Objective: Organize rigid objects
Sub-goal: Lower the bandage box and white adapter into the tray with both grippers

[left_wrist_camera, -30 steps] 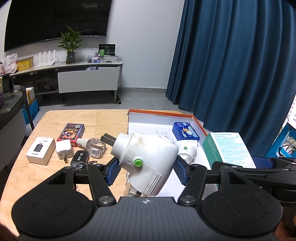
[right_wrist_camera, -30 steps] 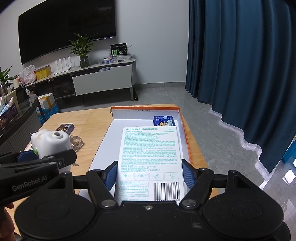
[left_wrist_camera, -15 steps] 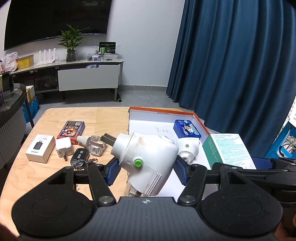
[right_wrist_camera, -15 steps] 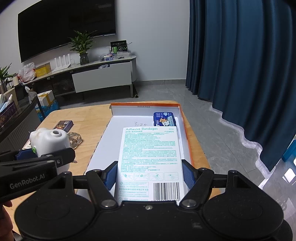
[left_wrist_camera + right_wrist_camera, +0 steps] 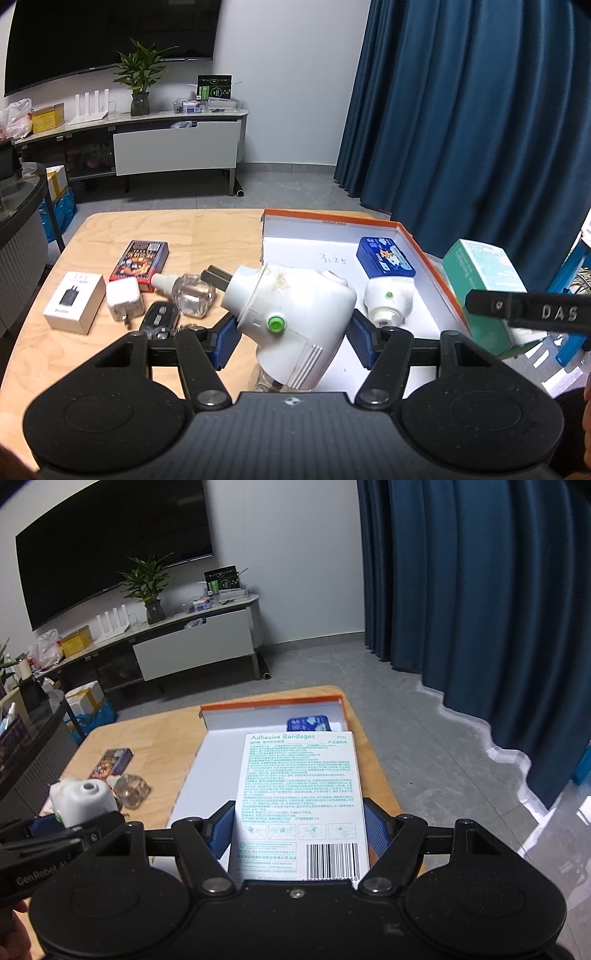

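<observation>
Dim indoor room, lit softly from above. Both fisheye views bend straight lines near the edges; the curtain (image 5: 480, 129) bows outward and the corners go dark. The white box floor (image 5: 314, 251) is the brightest patch. A pale glare lies on the floor (image 5: 461, 738) below the curtain. Focus is sharp, with no motion blur.

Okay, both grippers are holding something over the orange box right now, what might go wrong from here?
1. The white plug-in device is rounded and tilted in the left gripper, so it may twist or slip out.
2. The right gripper holds the adhesive bandage box only by its near end; it might sag or pivot.
3. The orange box already holds a blue tin and a small white plug-in; a careless drop may knock them.
</observation>
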A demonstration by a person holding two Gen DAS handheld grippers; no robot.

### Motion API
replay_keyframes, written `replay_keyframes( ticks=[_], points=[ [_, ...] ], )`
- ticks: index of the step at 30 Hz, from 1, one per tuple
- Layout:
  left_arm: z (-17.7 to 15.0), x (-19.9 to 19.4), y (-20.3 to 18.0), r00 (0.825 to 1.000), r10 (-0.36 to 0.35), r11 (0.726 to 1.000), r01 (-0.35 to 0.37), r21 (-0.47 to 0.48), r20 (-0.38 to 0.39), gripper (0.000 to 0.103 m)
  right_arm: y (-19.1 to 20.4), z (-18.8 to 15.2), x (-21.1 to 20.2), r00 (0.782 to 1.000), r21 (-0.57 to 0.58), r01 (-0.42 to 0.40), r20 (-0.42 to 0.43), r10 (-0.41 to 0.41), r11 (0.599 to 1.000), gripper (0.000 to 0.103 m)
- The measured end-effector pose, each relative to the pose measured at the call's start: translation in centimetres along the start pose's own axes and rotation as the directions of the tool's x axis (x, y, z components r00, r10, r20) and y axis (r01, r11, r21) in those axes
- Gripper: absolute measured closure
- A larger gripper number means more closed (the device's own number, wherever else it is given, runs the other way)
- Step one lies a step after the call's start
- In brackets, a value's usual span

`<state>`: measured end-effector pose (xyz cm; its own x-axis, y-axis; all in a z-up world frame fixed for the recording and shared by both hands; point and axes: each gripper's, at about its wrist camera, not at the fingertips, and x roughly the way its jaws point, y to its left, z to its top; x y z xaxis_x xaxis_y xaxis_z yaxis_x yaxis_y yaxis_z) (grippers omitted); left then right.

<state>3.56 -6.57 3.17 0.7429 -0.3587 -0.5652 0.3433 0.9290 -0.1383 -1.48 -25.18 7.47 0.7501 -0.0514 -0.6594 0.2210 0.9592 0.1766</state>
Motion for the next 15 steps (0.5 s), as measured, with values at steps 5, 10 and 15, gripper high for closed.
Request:
replay_keyframes(
  ticks=[5, 10, 15],
  points=[
    [1.9, 2.7, 0.1, 1.000, -0.018, 1.000, 0.018, 0.004, -0.017, 0.040, 0.1, 2.6, 3.0, 0.999, -0.020, -0.040, -0.034, 0.040, 0.999, 0.019],
    [4.2, 6.6, -0.3, 0.999, -0.029, 0.999, 0.030, 0.023, -0.042, 0.040, 0.2, 5.6, 7.1, 0.995, -0.034, -0.053, -0.084, 0.050, 0.998, 0.019],
    [6.2, 10.3, -0.8, 0.997, -0.026, 0.999, 0.029, 0.037, -0.067, 0.040, -0.2, 8.0, 11.2, 0.991, -0.026, -0.033, -0.129, 0.029, 0.999, 0.019]
  ],
)
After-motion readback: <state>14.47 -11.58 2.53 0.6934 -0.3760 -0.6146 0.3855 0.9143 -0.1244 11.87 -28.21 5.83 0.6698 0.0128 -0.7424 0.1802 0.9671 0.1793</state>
